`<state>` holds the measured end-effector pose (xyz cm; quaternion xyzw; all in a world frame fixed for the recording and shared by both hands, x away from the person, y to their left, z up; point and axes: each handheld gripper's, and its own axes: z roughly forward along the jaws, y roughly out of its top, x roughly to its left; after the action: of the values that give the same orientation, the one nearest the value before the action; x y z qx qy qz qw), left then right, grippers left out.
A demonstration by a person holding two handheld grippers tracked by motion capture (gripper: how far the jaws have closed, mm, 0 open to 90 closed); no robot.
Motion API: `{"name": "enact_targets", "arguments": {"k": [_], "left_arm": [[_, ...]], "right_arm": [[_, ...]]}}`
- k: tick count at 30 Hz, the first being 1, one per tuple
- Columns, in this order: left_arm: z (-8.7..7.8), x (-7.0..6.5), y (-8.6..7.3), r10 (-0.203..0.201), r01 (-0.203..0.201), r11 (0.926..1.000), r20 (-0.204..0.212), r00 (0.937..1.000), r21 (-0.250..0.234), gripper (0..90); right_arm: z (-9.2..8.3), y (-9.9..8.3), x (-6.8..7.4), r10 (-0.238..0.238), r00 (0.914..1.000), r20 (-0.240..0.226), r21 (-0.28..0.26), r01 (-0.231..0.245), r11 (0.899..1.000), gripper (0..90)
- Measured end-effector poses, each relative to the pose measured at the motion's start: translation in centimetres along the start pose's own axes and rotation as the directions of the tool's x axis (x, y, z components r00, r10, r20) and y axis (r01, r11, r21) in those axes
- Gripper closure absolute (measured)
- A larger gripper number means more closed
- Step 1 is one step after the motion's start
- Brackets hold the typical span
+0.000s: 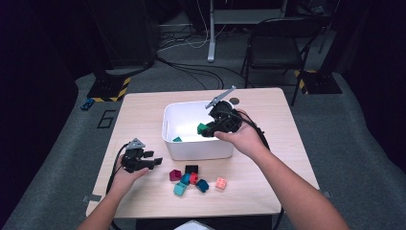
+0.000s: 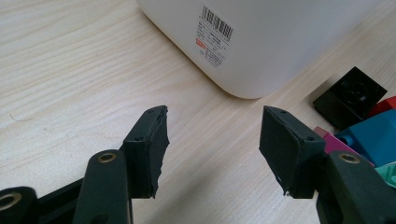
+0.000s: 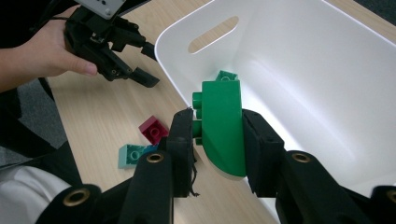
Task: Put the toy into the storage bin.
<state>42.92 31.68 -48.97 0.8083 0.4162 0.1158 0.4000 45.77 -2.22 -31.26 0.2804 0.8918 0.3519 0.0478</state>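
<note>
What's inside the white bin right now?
One small teal-green brick lies on the floor of the white bin. The right tool holds a green brick above the bin's opening; its body and the hand hide the floor beneath, so more bricks could lie there.

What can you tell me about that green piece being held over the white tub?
The green brick is a glossy plastic building block with one curved side and round studs on its left face. It stands on end, clamped between the right gripper and its two black pads, above the white bin, touching nothing else.
</note>
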Motion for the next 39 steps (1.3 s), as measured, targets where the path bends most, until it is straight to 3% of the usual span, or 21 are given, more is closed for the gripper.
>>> {"name": "enact_targets", "arguments": {"k": [10,24,39], "left_arm": [[0.0,0.1,0.0,-0.009,0.009,0.9999,0.002,1.0,-0.009,41.3],[0.1,0.1,0.0,-0.003,0.003,1.0,0.008,1.0,0.009,41.4],[0.4,0.0,-0.1,0.005,-0.005,0.9998,0.012,0.9999,0.02,41.3]], "right_arm": [[2.4,2.1,-1.7,0.002,0.9999,0.014,0.008,-0.002,1.0,66.4],[6.1,4.3,-2.3,-0.005,0.9997,0.024,0.023,0.004,1.0,66.3],[10.6,4.5,-4.3,0.06,0.996,0.067,0.067,-0.064,0.996,65.9]]}}
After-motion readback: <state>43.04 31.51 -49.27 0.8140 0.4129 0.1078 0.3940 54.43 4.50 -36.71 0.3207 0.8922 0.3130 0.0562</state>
